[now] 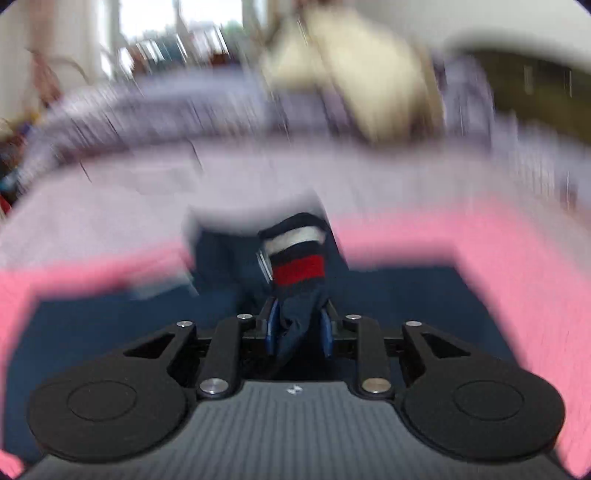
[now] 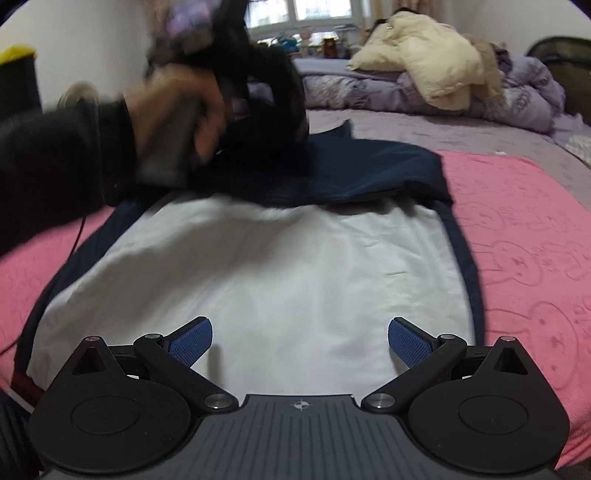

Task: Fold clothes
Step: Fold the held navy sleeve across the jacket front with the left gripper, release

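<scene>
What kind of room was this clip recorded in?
Most likely a bedroom at home. The navy garment lies spread on a bed covered by a pink blanket, with a rumpled purple quilt and a cream jacket heaped behind, and a window at the far wall.

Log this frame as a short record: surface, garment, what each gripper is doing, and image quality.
surface: pink blanket over a bed
garment: navy jacket spread open, white lining facing up
left gripper: shut on striped cuff of the jacket
left hand: holds that gripper over the jacket's far side
right gripper: open, empty, above the lining
background: cream coat on purple bedding
image quality: left wrist view heavily motion-blurred
</scene>
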Tool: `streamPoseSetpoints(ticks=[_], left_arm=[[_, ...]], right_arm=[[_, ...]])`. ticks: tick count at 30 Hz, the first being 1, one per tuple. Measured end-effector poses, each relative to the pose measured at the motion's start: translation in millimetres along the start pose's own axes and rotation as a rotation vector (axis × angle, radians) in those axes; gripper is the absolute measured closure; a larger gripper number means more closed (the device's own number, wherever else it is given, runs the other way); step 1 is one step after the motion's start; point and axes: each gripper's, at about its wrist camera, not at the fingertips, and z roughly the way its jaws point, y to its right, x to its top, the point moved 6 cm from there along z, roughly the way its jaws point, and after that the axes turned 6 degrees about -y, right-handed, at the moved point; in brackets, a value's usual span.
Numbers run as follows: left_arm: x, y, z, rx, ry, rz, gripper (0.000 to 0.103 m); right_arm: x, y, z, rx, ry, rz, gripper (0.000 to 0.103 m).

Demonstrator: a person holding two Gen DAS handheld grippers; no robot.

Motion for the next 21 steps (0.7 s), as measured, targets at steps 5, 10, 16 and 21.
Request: streamPoseSetpoints(ticks=[5,10,16,21], left_arm=[[-32,19,-9,-0.056,-0.012,0.084,0.047],[-42,-32,-63,-0.069,0.078,0.051,0.033],[-82,-106,-115,0.128,0.143,-0.009,0.026],[-132,-166,-143,0.303,0.123,-0.1,0.026]], right_arm=[[17,47,-20,0.012,0.12,0.108,0.0],[60,76,-6,0.026,0.195,0.193,0.0],[138,48,77,0.153,0.176,0.193,0.0],[168,46,170,0.119,0.08,0.384,0.005]])
